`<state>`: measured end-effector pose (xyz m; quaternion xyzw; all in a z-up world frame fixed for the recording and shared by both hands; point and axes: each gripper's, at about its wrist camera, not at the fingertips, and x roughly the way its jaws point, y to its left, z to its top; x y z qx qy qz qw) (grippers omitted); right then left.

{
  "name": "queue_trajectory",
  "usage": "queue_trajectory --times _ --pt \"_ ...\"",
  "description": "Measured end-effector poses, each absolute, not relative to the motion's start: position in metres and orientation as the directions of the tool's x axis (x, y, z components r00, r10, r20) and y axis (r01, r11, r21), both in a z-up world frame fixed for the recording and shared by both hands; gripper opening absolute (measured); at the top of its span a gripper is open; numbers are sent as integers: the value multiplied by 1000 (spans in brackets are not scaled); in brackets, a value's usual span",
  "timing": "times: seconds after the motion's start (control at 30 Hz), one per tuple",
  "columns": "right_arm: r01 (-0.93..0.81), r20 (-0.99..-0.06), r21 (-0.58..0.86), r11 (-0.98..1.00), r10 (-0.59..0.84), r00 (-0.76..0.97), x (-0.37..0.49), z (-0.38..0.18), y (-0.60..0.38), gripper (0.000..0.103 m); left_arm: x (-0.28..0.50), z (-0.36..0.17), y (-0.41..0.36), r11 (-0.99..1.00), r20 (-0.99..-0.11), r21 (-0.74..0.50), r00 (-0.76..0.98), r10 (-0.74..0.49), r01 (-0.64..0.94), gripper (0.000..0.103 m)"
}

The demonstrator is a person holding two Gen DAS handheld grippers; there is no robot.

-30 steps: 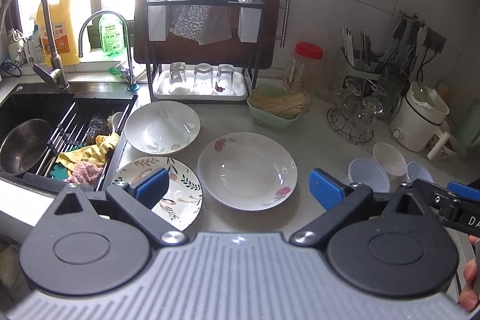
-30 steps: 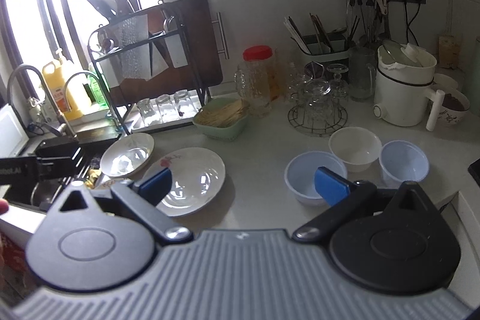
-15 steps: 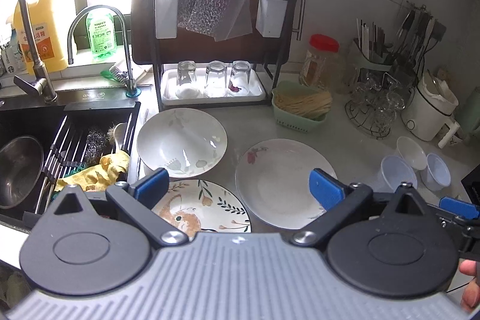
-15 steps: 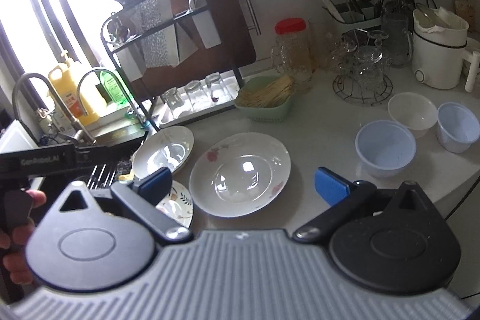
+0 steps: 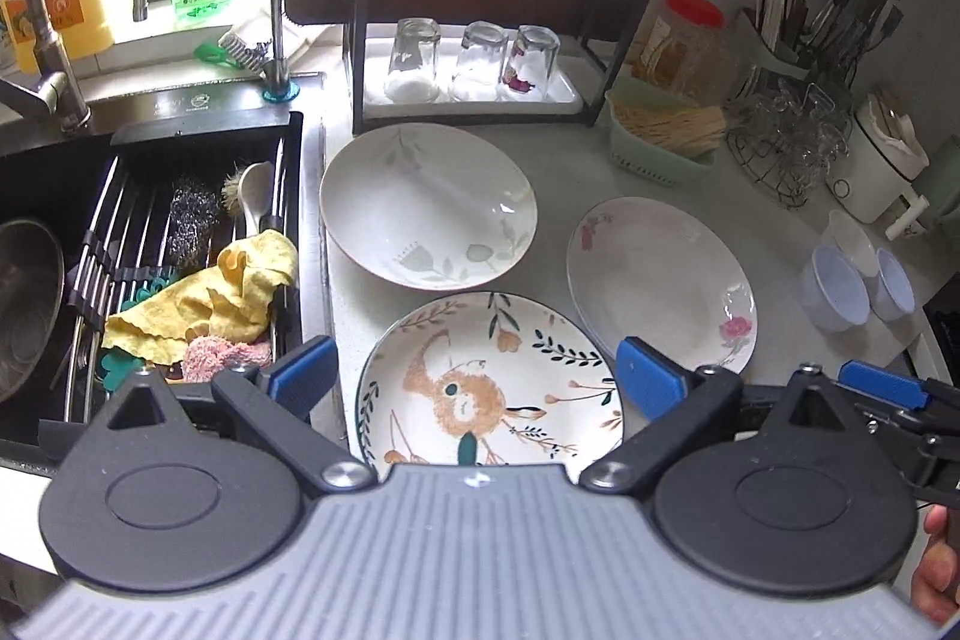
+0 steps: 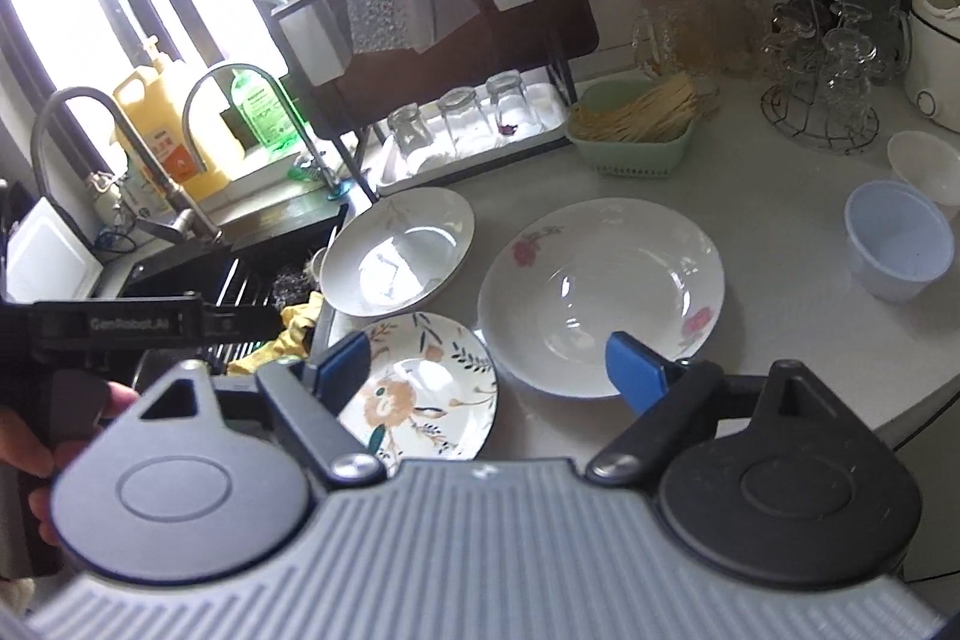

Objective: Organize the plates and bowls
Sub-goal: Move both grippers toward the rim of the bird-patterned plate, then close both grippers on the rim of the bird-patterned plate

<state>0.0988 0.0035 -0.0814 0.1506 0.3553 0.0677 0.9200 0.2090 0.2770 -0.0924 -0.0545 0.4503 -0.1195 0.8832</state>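
Beneath spread left gripper (image 5: 474, 376), round glossy patterned plate (image 5: 489, 382)

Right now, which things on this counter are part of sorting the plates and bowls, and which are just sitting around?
For the job:
bunny plate
leaf plate
rose plate
blue bowl
white bowl

Lying about:
yellow cloth
upturned glasses
green basket
red-lidded jar
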Motion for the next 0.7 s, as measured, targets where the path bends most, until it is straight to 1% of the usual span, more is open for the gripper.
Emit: queue_trajectory --times 0.03,0.07,0.27,0.33,0.37,0.47,0.53,0.57,0.6,0.63,0.7 --pt "-12 -644 331 943 236 727 101 -85 10 80 212 -98 286 965 -786 -210 560 -262 157 100" --pt "-2 -657 335 942 235 716 104 -89 16 79 214 -103 294 964 -788 -218 554 -268 156 100" --pt "114 -704 352 929 183 686 118 -114 41 79 230 -135 341 955 -804 -260 516 -297 145 100" --pt "147 -714 369 918 179 677 120 -125 45 79 236 -146 350 948 -806 -276 498 -319 159 97" --pt "157 -718 383 911 186 671 121 -131 46 79 239 -151 352 943 -806 -287 490 -332 166 94" --pt "204 -742 386 899 171 648 127 -147 52 72 250 -171 353 927 -813 -322 446 -375 192 86" --pt "226 -749 406 885 180 638 131 -155 52 65 256 -182 350 916 -817 -335 417 -399 220 78" --pt "240 -747 425 873 188 638 132 -158 50 63 261 -189 347 910 -821 -338 398 -410 241 69" --pt "254 -744 443 860 195 639 133 -161 49 57 264 -193 344 906 -825 -339 383 -416 254 61" --pt "272 -750 443 854 188 634 135 -164 49 51 267 -198 341 905 -829 -337 373 -416 261 60" --pt "290 -757 440 850 177 630 138 -170 48 46 274 -205 338 902 -836 -343 353 -421 264 54"
